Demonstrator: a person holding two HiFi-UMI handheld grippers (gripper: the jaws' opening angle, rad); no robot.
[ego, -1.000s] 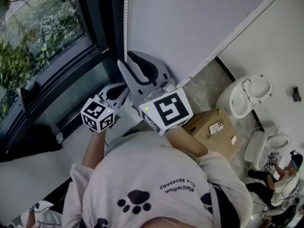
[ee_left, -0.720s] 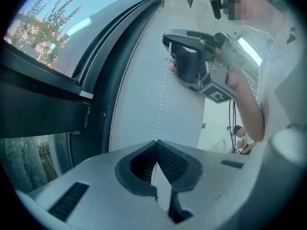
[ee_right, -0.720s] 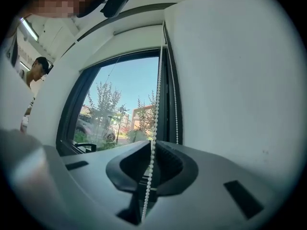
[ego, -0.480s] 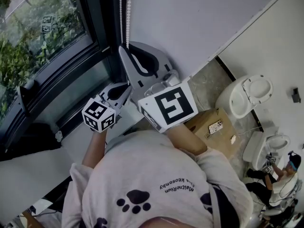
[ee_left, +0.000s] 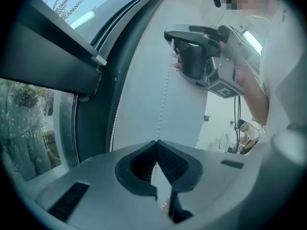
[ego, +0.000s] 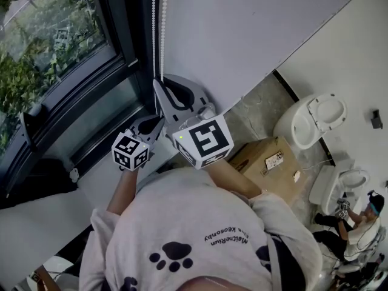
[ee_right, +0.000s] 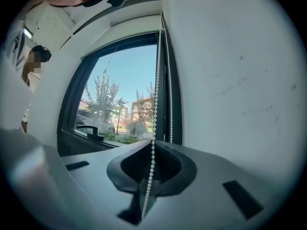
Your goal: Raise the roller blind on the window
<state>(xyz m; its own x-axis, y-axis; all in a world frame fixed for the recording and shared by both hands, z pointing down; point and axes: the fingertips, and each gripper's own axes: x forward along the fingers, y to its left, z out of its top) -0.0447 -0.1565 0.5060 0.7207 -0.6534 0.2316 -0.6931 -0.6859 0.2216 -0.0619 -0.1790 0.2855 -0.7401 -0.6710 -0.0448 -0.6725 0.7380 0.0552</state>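
The person stands in a corner where a dark-framed window (ego: 54,47) meets a white wall (ego: 254,29). Trees and sky lie beyond the right gripper (ee_right: 154,143), past its jaw tips. Below and to the right of both grippers lies a grey stone-look floor (ego: 260,111). It carries a cardboard box (ego: 270,165), a white toilet (ego: 312,121) with its lid up and a second toilet (ego: 345,183). Another person (ego: 364,214) crouches beyond those. A pale window sill (ego: 36,229) runs under the left gripper (ee_left: 156,142).

The roller blind's white bead chain (ee_right: 156,80) hangs along the frame edge in two strands. The right gripper's jaws are closed on the nearer strand, which passes straight through the pads, while the other strand (ee_right: 169,80) hangs free just beside it. The left gripper is pinched tight on the same strand lower down, directly beneath the right gripper.

A second ago the right gripper's jaws stood wide apart around the chain; now they have closed onto it. The left gripper has kept its place and its grip.

Each gripper's cube shows black-and-white square markers. The person's grey shirt (ego: 200,241) bears black paw prints and two lines of lettering, upside down from here and too small to read surely. The box carries a label that cannot be read.
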